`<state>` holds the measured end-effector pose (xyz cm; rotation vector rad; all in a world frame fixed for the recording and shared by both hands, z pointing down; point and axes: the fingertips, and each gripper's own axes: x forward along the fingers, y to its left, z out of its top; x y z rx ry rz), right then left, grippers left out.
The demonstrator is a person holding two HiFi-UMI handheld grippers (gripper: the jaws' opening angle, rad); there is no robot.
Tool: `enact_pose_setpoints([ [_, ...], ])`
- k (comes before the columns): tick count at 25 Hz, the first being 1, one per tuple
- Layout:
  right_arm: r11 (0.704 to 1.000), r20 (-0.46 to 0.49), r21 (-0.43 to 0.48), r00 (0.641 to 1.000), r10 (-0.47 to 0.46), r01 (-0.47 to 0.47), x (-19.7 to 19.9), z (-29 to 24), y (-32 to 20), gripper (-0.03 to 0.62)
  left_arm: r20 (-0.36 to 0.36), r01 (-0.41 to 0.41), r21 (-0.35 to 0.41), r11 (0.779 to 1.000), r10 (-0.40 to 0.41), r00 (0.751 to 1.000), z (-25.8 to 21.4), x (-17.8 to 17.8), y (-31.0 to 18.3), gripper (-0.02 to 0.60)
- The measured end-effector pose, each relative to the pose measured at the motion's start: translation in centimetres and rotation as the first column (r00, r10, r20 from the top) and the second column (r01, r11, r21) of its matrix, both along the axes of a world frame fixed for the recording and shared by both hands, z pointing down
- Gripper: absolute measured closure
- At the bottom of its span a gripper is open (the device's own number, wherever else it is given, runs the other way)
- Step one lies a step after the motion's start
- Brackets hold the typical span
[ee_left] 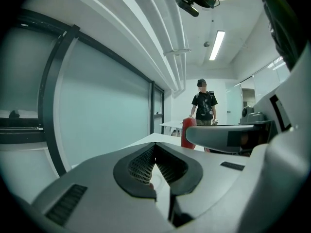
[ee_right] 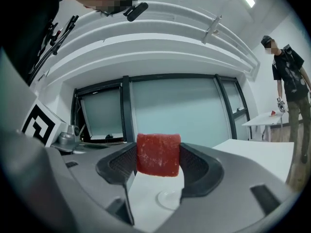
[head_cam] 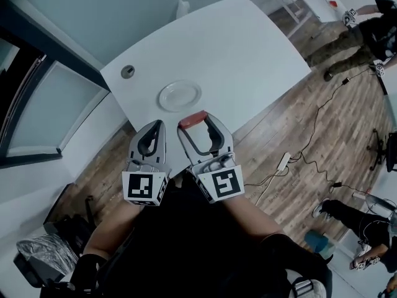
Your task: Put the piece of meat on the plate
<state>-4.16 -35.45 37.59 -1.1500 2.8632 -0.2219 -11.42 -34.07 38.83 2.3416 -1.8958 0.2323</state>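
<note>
Left gripper point(head_cam: 156, 128), jaws pressed together with nothing between them, beside right gripper point(head_cam: 196, 124), jaws clamped on the red piece of meat point(head_cam: 193, 118), held near the white plate point(head_cam: 179, 95) on the white table point(head_cam: 248, 48).

No word, number or brand name can be read anywhere. The only printed signs are black-and-white square markers: one marker point(head_cam: 144, 188) on the cube of the left gripper point(head_cam: 156, 125), one point(head_cam: 224, 183) on the cube of the right gripper point(head_cam: 193, 121), the left one also partly visible in the right gripper view point(ee_right: 39, 125). They carry block patterns, not letters.
</note>
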Motion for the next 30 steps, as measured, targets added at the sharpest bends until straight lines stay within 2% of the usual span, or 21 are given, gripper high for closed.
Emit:
enact_pose_setpoints([
  [4, 0.999, -0.019, -0.04, 1.0, 0.003, -0.004, -0.9, 1.6, -1.2, 0.318, -0.003, 0.012, -0.038, 0.999, -0.012, 1.0, 1.6, -0.9, -1.1, 0.578],
  [8, 0.992, -0.11, -0.124, 0.994, -0.006, -0.008, -1.9, 4.8, -2.2, 0.318, -0.014, 0.0, -0.077, 0.997, -0.001, 1.0, 4.0, -2.2, -2.6, 0.578],
  [12, 0.989, -0.107, -0.139, 0.994, 0.033, -0.047, -2.2, 6.1, -3.8, 0.318, -0.01, -0.022, -0.087, 0.996, 0.021, 1.0, 5.6, -2.5, -4.9, 0.578],
  [19, 0.979, -0.206, -0.192, 0.978, 0.035, -0.076, -3.7, 10.2, -6.5, 0.318, -0.036, -0.054, -0.152, 0.987, 0.049, 0.998, 9.3, -3.7, -8.0, 0.578],
  [26, 0.947, -0.276, -0.305, 0.961, 0.016, -0.103, -4.8, 14.9, -7.2, 0.318, -0.048, -0.065, -0.241, 0.968, 0.055, 0.997, 13.1, -4.6, -9.2, 0.578],
  [30, 0.921, -0.326, -0.366, 0.945, 0.01, -0.136, -5.2, 20.7, -11.3, 0.318, -0.056, -0.07, -0.29, 0.954, 0.056, 0.997, 18.1, -5.3, -13.6, 0.578],
])
